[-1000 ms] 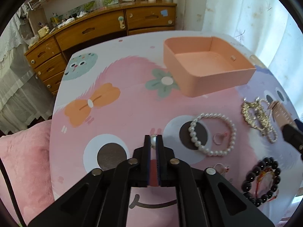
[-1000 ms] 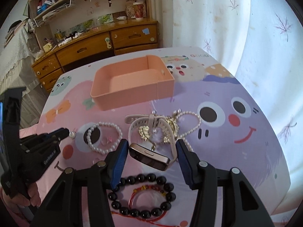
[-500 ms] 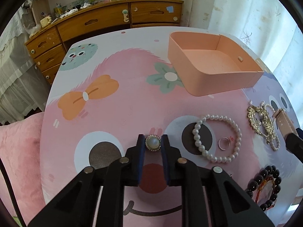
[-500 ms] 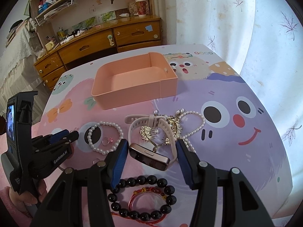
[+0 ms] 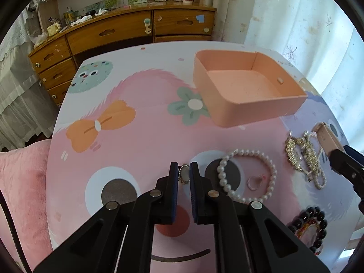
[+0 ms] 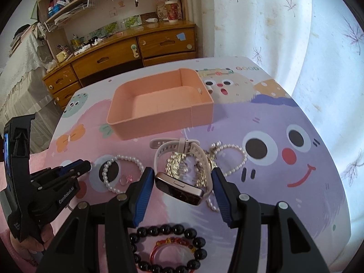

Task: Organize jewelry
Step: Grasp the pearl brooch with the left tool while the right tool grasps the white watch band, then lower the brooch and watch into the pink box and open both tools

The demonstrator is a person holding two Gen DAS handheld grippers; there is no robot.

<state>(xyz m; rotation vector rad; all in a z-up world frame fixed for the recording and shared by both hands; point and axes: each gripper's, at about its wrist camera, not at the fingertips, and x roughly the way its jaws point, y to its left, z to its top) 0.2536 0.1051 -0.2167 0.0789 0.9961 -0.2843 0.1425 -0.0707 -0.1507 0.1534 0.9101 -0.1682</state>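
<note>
My left gripper (image 5: 183,170) is shut on a pearl brooch (image 5: 184,174) with a sparkly rim, held above the table. It shows at the left in the right wrist view (image 6: 87,167). The empty peach tray (image 5: 241,111) stands beyond to the right; it also shows in the right wrist view (image 6: 159,122). My right gripper (image 6: 180,177) is open around a pink smartwatch (image 6: 179,187), its jaws on either side of the watch face. A pearl bracelet (image 5: 246,178) with a small ring (image 5: 254,182) inside it lies right of the left gripper.
Gold and pearl jewelry (image 6: 188,166) is piled under the watch strap. A black bead bracelet (image 6: 168,250) with a red one (image 6: 173,248) inside lies near the front edge. A wooden dresser (image 5: 127,34) stands behind the table (image 5: 136,141), a pink cushion (image 5: 20,193) at the left.
My left gripper has risen from the table with the brooch between its fingers, and turned a little toward the tray. The right gripper has stayed around the watch.
</note>
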